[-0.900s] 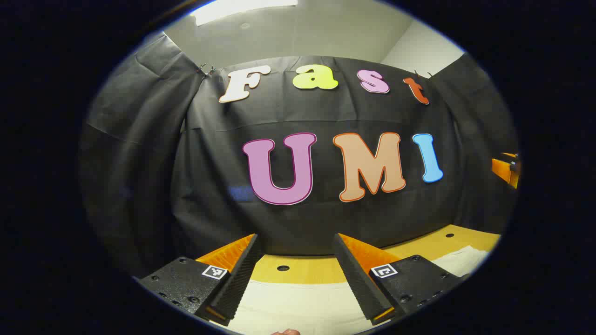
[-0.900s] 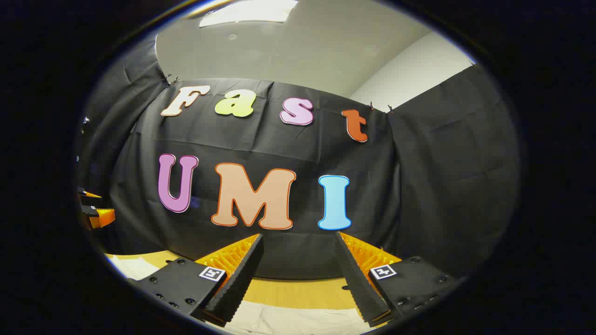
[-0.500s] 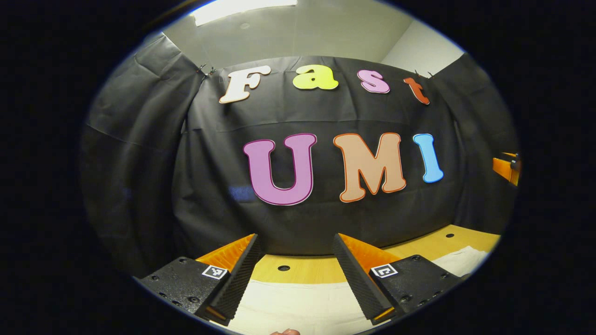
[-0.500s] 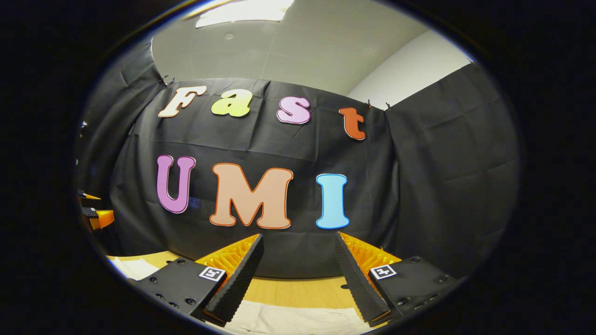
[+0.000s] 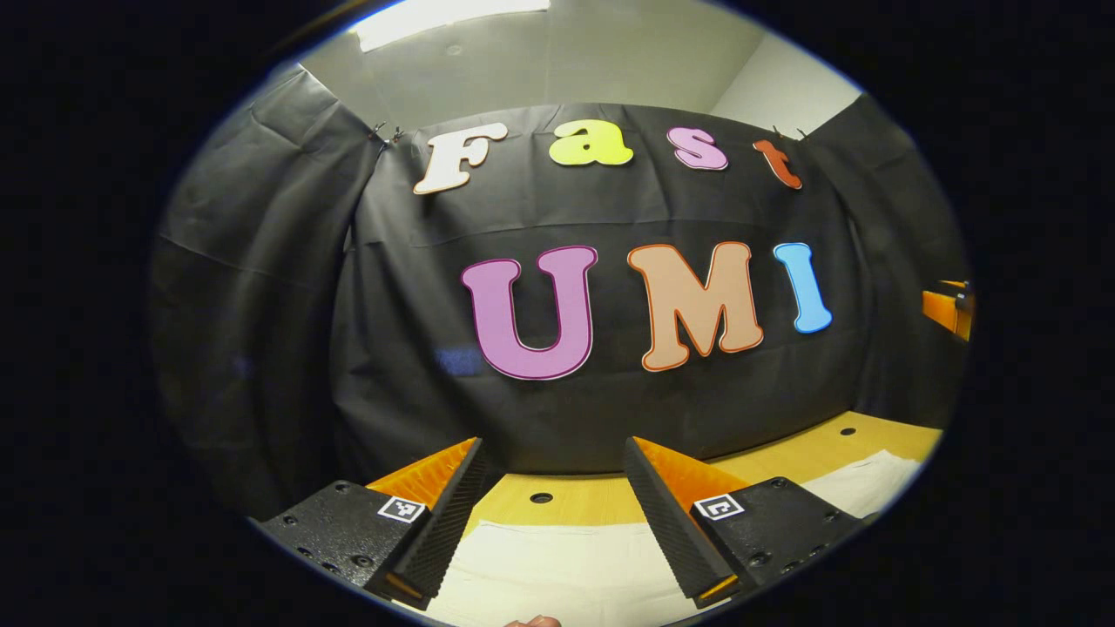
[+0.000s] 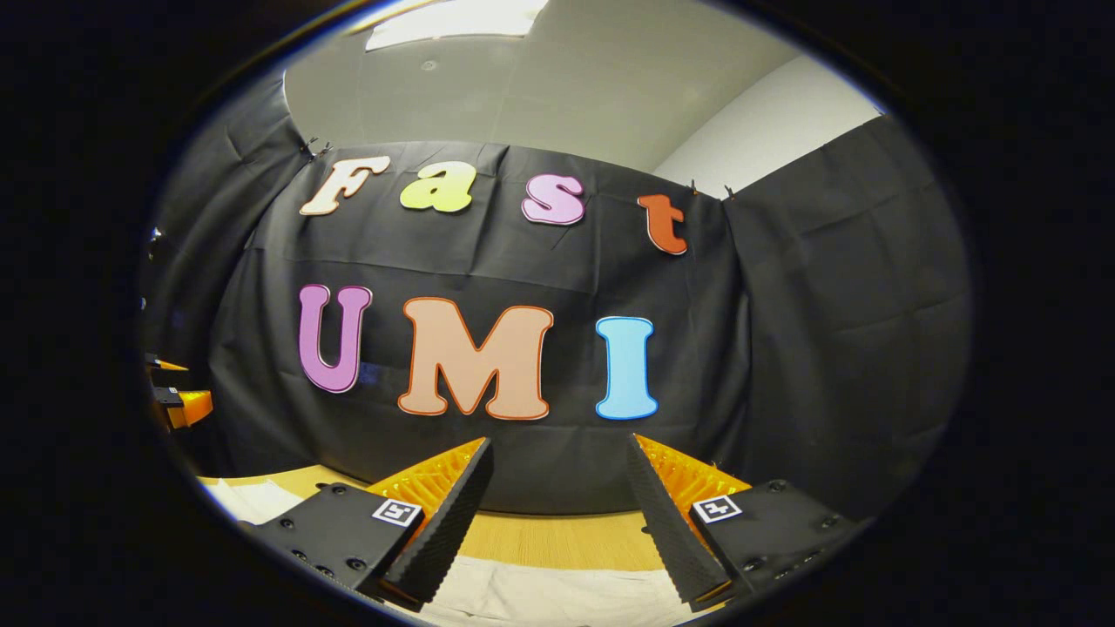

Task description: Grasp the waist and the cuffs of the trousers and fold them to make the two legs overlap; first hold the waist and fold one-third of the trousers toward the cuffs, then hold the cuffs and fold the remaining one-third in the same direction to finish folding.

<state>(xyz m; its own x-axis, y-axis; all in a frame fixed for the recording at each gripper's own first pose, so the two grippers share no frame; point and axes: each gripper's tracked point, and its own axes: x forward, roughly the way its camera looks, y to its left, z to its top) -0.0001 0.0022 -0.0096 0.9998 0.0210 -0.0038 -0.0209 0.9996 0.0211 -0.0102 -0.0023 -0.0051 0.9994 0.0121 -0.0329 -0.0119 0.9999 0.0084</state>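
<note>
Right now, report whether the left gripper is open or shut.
Open. In the left gripper view, the left gripper has its fingers apart, with pale trousers and table showing between them; nothing is clamped.

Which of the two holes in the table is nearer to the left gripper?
The hole seen between the left gripper's fingers, just beyond the pale trousers; the other hole sits far right on the table.
</note>
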